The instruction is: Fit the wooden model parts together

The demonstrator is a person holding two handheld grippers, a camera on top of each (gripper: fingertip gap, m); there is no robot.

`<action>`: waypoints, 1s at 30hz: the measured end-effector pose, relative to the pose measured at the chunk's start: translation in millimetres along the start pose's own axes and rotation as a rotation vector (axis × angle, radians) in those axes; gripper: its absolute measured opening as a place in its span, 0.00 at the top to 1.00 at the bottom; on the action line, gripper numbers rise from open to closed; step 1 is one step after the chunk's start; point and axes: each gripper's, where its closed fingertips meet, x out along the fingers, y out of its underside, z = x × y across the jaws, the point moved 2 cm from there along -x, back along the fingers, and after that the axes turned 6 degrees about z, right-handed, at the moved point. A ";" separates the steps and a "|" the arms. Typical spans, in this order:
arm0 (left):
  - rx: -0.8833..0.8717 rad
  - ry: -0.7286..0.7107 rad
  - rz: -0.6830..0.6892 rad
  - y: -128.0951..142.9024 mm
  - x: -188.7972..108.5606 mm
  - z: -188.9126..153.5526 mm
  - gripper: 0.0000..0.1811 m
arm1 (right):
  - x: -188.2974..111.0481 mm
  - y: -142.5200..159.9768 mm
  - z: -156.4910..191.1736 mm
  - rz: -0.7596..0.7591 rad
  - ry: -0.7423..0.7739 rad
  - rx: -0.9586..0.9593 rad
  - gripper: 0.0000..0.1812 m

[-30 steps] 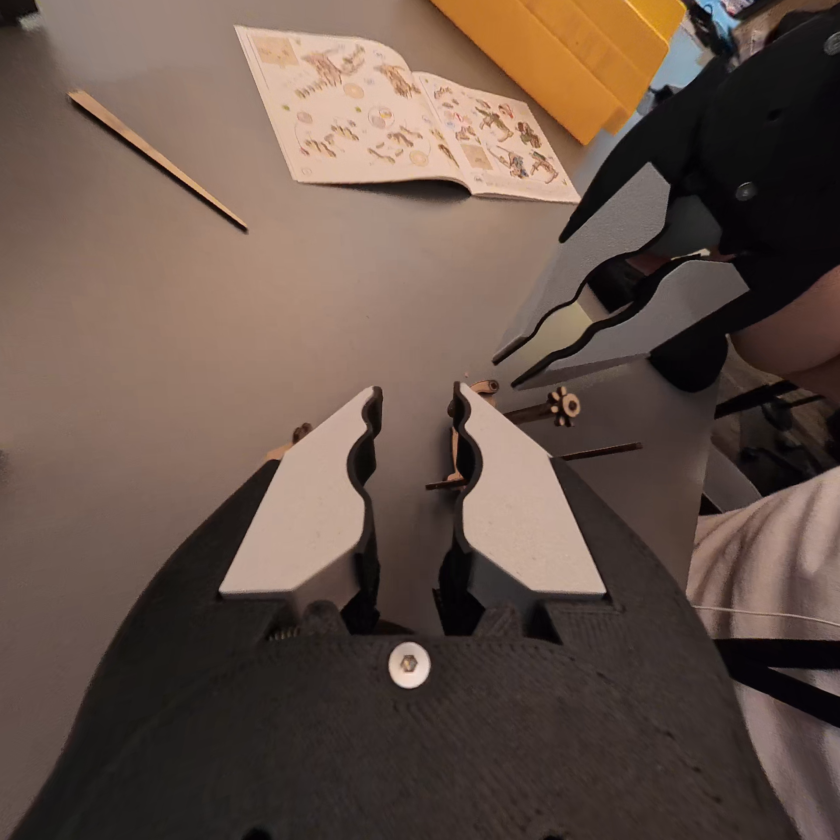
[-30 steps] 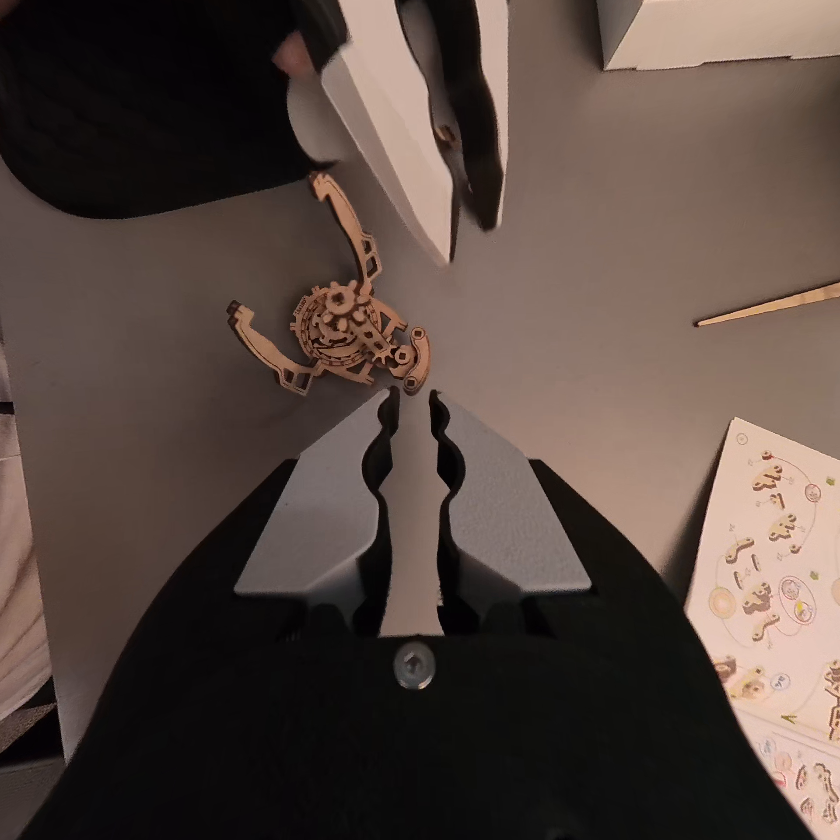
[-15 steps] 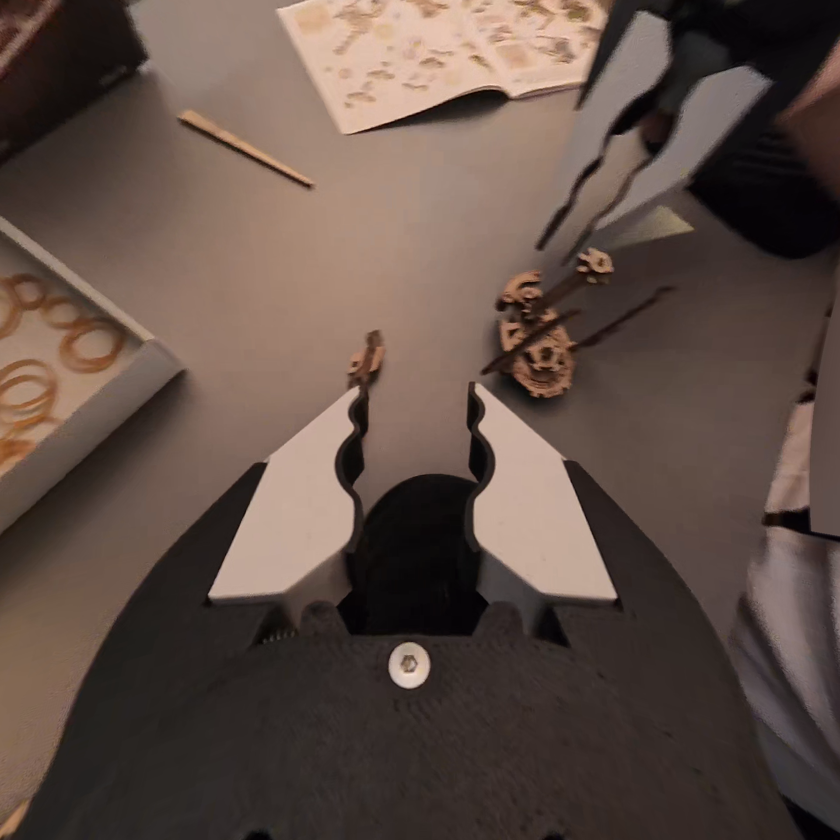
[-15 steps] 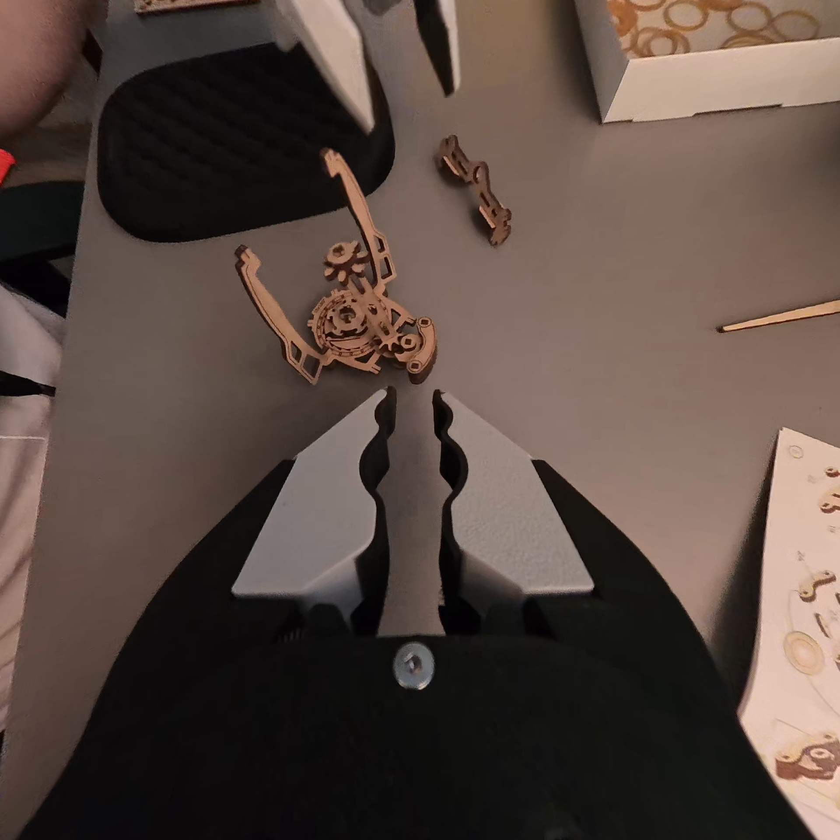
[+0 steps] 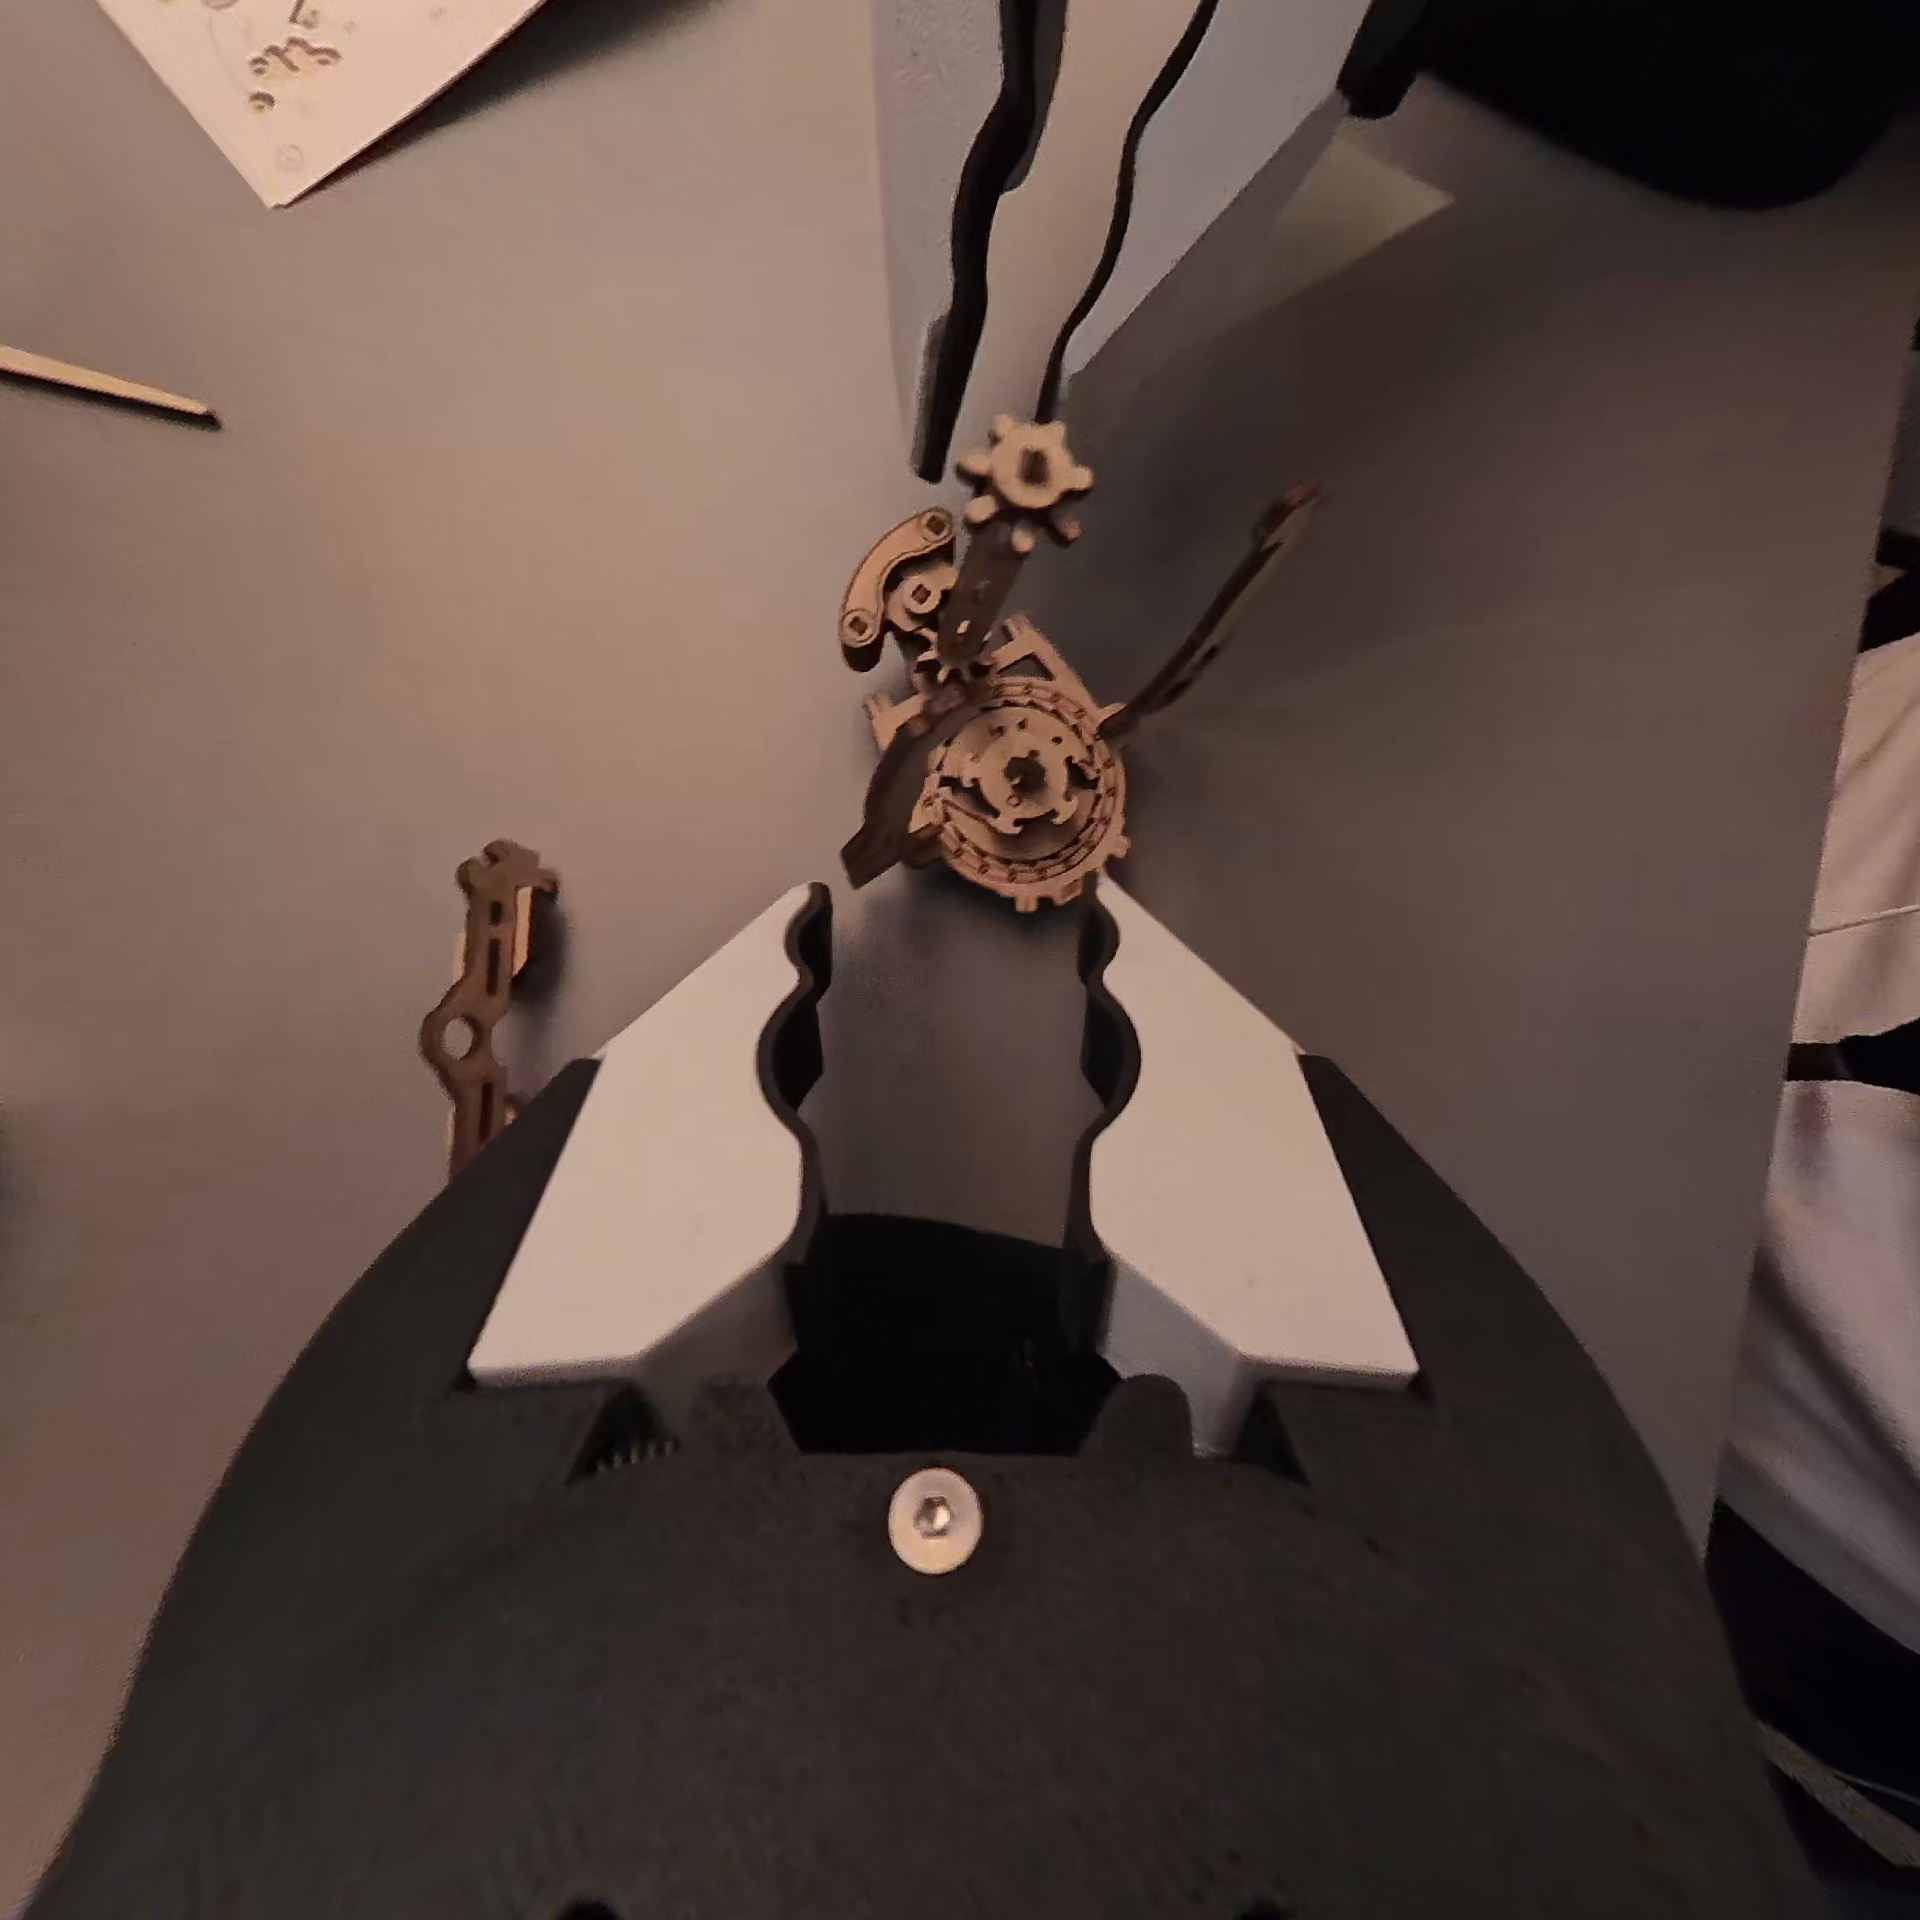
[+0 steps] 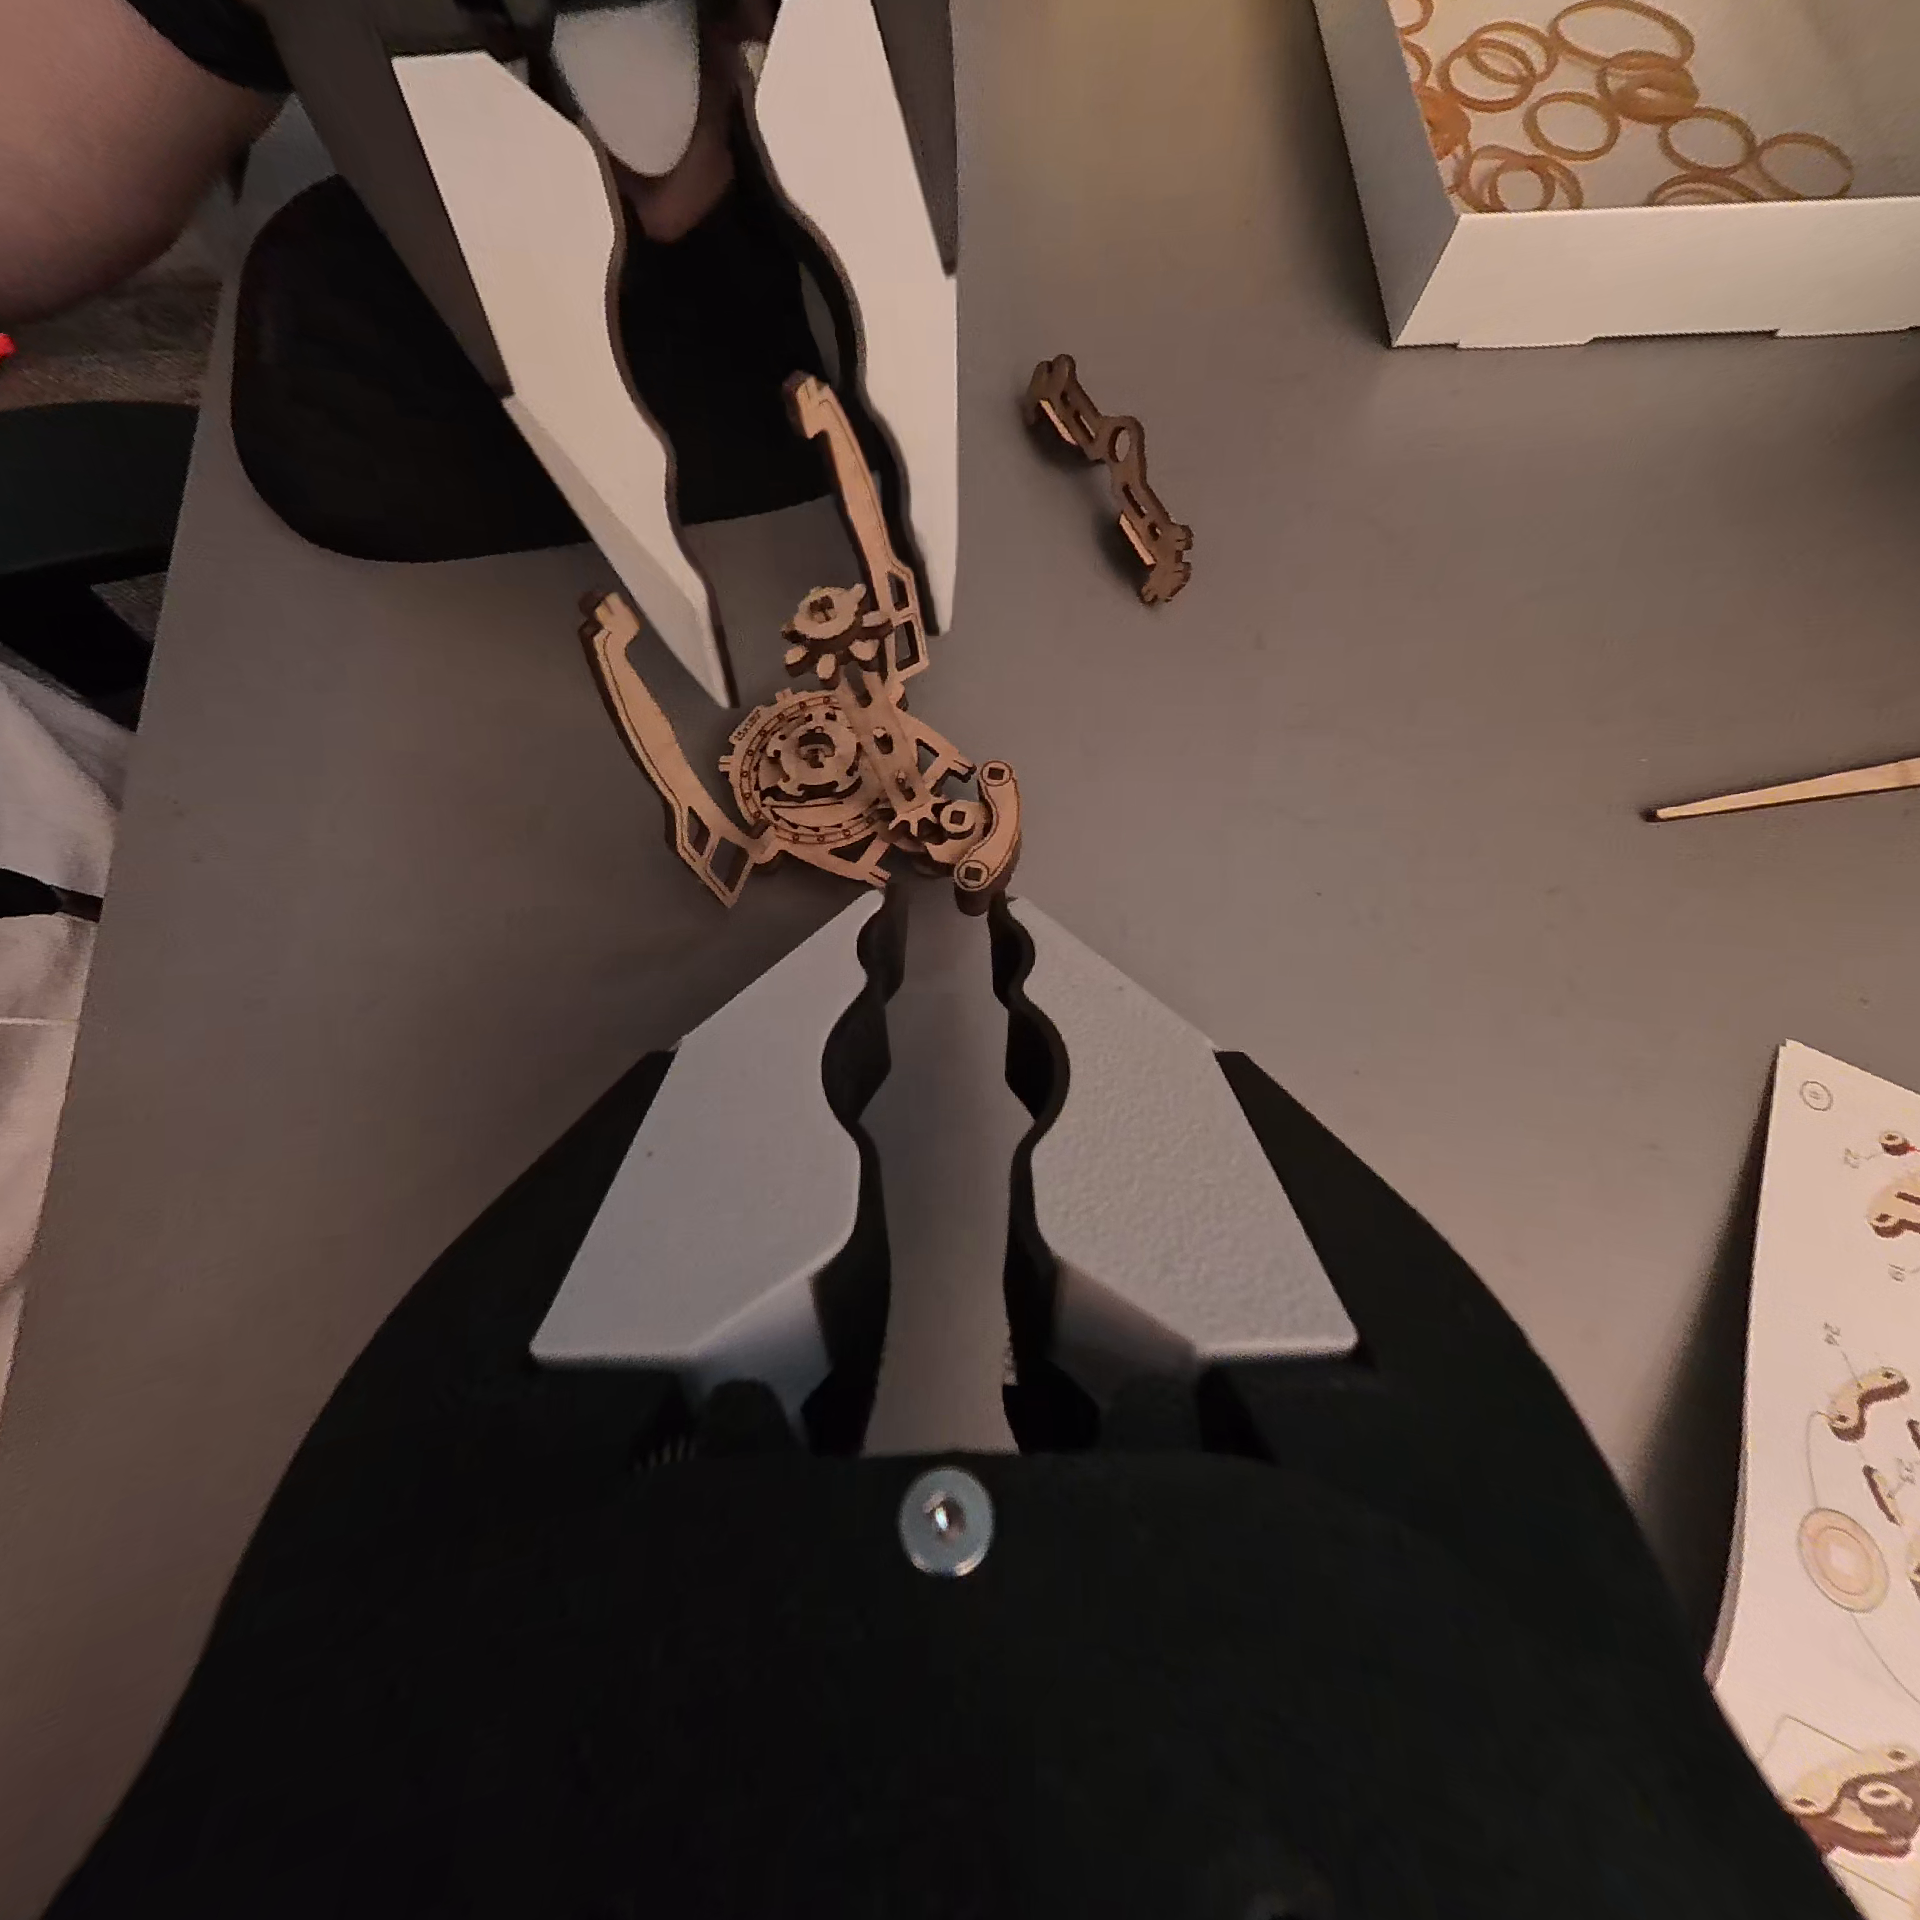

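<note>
We judge the wooden gear assembly [image 6: 831, 774] light, thin and brittle: laser-cut ply that would snap at its two long curved arms, so we would take it by the sturdier round geared hub [image 5: 1023, 800], not the arms or the small cog on its stalk [image 5: 1023, 476]. It sits at the centre of both views on the grey table [image 6: 1351, 727], pale tan with dark burnt edges. Our left gripper [image 5: 956, 904] gapes wide just before it; our right gripper [image 6: 940, 914] stands slightly parted, holding nothing. A loose slotted strip [image 6: 1117, 483] lies upper right in the right wrist view, near a box of rubber bands [image 6: 1621, 135].
</note>
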 end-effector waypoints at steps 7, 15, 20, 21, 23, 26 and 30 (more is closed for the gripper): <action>-0.021 0.021 -0.018 -3.3 5.6 -2.7 0.76 | 0.1 0.5 3.8 0.002 -0.019 -0.005 0.92; -0.036 0.013 -0.016 -1.2 3.9 -0.2 0.76 | -3.0 1.0 -3.9 -0.015 0.014 0.006 0.92; -0.041 -0.022 -0.012 0.0 5.2 3.8 0.77 | 2.7 3.8 -2.4 -0.003 -0.005 0.007 0.92; -0.041 -0.022 -0.014 -0.2 5.8 3.8 0.77 | 3.3 4.0 -1.4 0.002 -0.006 0.000 0.92; -0.048 0.001 -0.025 -1.6 7.1 0.7 0.77 | 4.1 3.6 1.1 0.005 -0.011 -0.009 0.92; -0.051 0.014 -0.029 -2.9 9.1 -0.9 0.77 | 4.1 3.2 3.5 0.009 -0.017 -0.013 0.92; -0.055 0.017 -0.028 -2.9 9.0 -0.7 0.77 | 4.1 3.9 4.2 0.011 -0.017 -0.018 0.92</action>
